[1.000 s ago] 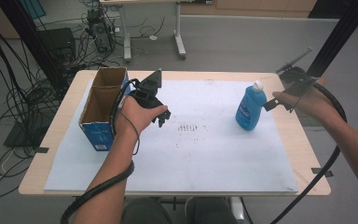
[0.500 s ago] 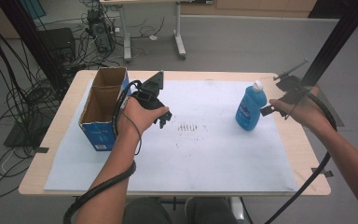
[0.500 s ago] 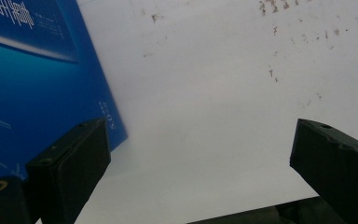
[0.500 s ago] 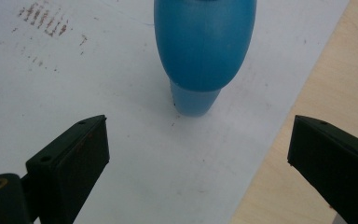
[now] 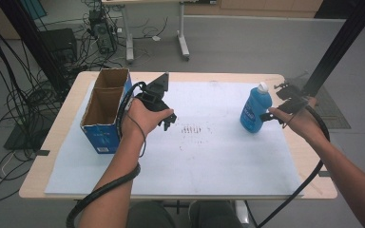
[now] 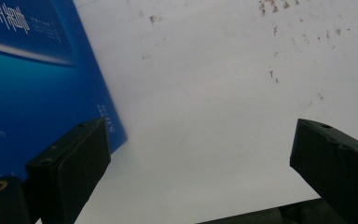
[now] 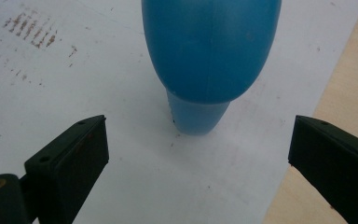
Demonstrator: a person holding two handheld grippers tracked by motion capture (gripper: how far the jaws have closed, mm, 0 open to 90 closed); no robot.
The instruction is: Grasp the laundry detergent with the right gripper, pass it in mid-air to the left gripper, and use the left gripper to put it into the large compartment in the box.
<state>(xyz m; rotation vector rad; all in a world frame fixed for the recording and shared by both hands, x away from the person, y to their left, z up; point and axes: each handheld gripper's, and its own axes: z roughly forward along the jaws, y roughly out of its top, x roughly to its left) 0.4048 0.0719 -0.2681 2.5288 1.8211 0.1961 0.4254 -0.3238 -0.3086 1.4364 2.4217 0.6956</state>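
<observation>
Black jaws of the right claw (image 7: pixel 198 158) stand spread wide, nothing between them yet; in the right gripper view the blue bottle (image 7: pixel 210 56) sits just ahead, centred on the gap, not touched. From the high view the right claw (image 5: pixel 269 115) hovers just beside the bottle (image 5: pixel 255 110), on its right side, w/ the person's right hand (image 5: pixel 300 121) behind it & a black cable trailing back along the forearm. Bottle is upright, white cap on top, standing on the white sheet (image 5: pixel 209 152) near the sheet's right edge; bare wood of the bench (image 5: pixel 309 156) shows right of it. Left claw (image 6: pixel 200 168) is also spread, jaws well apart, empty, over plain white sheet; in the left gripper view the blue side of the cardboard box (image 6: pixel 32 79) is right next to the left jaw, cannot tell if touching. In the high view the left claw (image 5: pixel 168 121) sits just right of the box (image 5: pixel 105 111), held by the left hand (image 5: pixel 140 118). Box is open at the top, brown inside w/ a divider, blue outside, at the left part of the sheet. Brownish smudge marks (image 5: pixel 194 129) lie mid-sheet, between the two claws. Claws are well apart from each other. Floor behind the bench has cables and a second desk's legs.
</observation>
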